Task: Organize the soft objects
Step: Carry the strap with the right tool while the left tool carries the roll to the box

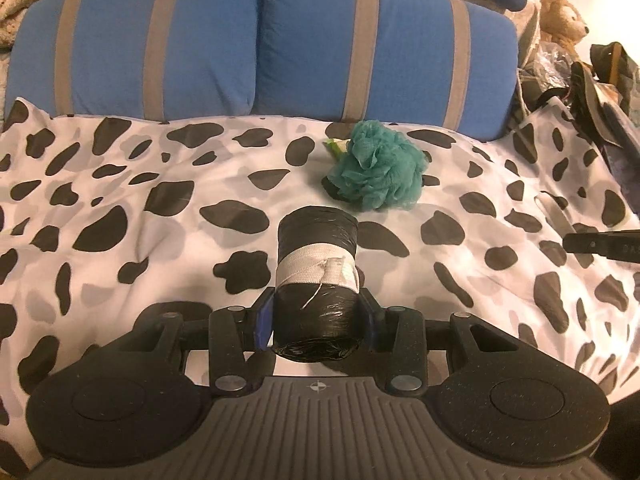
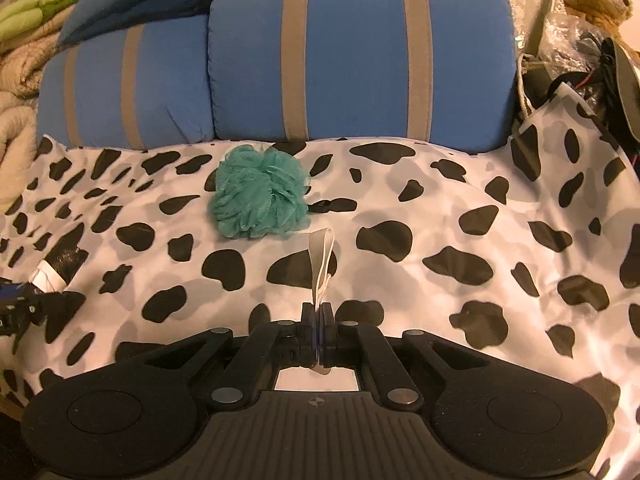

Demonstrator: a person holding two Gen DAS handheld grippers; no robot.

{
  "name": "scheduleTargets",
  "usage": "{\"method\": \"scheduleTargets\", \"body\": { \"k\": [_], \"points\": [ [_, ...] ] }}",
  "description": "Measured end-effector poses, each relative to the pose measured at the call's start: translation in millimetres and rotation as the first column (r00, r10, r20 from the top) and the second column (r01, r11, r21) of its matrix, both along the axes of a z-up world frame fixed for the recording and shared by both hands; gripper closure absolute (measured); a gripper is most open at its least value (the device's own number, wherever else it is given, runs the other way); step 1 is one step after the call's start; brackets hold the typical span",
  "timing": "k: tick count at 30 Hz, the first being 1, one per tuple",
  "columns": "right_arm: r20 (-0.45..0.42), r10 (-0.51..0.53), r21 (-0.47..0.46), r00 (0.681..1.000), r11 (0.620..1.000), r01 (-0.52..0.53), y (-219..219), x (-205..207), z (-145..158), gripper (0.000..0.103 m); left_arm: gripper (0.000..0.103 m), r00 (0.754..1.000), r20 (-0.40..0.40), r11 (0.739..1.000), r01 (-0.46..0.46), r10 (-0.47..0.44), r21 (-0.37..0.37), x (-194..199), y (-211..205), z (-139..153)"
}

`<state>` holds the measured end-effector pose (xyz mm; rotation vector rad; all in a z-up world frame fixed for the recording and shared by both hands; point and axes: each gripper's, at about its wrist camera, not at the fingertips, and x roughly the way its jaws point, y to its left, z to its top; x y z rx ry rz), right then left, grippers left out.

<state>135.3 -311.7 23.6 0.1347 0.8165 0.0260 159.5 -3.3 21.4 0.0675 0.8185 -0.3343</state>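
My left gripper (image 1: 318, 316) is shut on a black plastic roll (image 1: 316, 280) bound with a white elastic band, held just above the cow-print sheet (image 1: 140, 208). The roll's end also shows at the left edge of the right wrist view (image 2: 60, 266). My right gripper (image 2: 317, 312) is shut on a loose white elastic band (image 2: 320, 256) that sticks up ahead of the fingers. A teal mesh bath pouf (image 1: 378, 166) lies on the sheet beyond both grippers, near the pillows; it also shows in the right wrist view (image 2: 260, 194).
Two blue pillows with grey stripes (image 1: 260, 44) stand along the back of the sheet. A brown teddy bear (image 1: 562, 16) and a cluttered pile of bags (image 1: 592, 80) sit at the right. A beige quilt (image 2: 16, 80) lies at the left.
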Motion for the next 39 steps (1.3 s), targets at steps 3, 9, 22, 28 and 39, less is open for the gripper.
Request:
{"method": "scheduleTargets", "body": {
  "k": [3, 9, 22, 28, 39],
  "points": [
    [-0.007, -0.001, -0.001, 1.0, 1.0, 0.001, 3, -10, 1, 0.1, 0.062, 1.0, -0.004, 1.0, 0.003, -0.003, -0.011, -10, 2, 1],
    [-0.019, 0.03, -0.005, 0.999, 1.0, -0.03, 15, -33, 2, 0.1, 0.062, 0.999, -0.011, 0.999, 0.03, -0.031, -0.029, -29, 2, 4],
    [-0.048, 0.118, -0.016, 0.992, 0.993, -0.119, 39, -79, 1, 0.099, 0.062, 0.99, -0.078, 0.993, 0.111, -0.113, -0.035, -74, -7, -3],
    [-0.093, 0.164, -0.052, 0.982, 0.984, -0.169, 54, -98, -6, 0.099, 0.062, 0.983, -0.115, 0.989, 0.143, -0.146, -0.037, -96, -12, -7],
    [-0.199, 0.23, -0.023, 0.953, 0.971, -0.239, 80, -126, -18, 0.099, 0.062, 0.96, -0.208, 0.982, 0.188, -0.19, -0.027, -119, -19, -16]
  ]
}}
